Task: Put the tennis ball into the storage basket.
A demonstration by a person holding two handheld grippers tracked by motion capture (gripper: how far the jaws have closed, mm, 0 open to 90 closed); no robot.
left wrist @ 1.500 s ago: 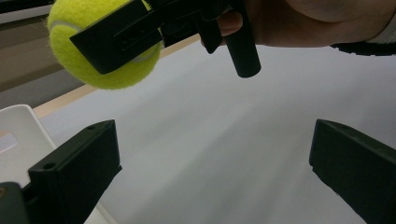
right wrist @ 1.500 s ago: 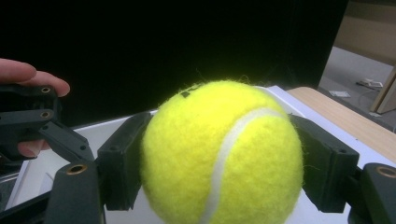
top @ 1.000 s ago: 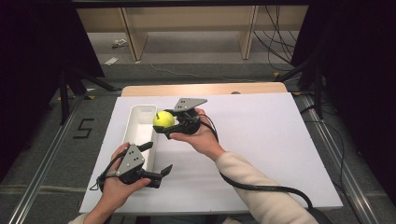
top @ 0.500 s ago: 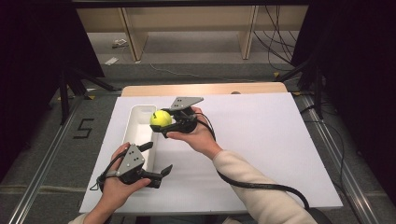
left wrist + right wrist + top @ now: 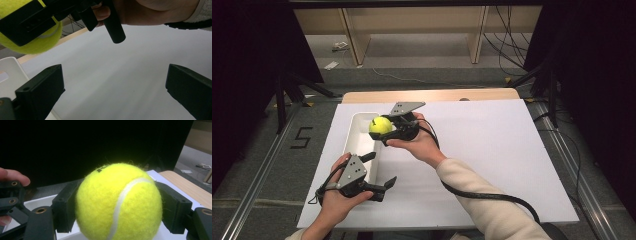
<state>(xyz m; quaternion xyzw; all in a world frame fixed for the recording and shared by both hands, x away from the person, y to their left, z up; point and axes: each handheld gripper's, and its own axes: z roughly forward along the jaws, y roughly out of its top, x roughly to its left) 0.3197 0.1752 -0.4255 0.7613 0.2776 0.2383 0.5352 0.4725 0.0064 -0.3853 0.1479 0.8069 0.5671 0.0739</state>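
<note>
Right gripper (image 5: 384, 131) is pinching the tennis ball (image 5: 380, 126) over the white tray (image 5: 357, 145).
Left gripper (image 5: 379, 172) is resting nearby with its 2 jaws spread wide, gripping nothing.

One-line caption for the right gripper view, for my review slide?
Right gripper, jaws shut on a fuzzy yellow tennis ball, above the white rectangular plastic tray.

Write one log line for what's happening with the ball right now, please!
right tool: shut on tennis ball | ball: held above white tray | left tool: open, holding nothing, near tray's front end
</note>
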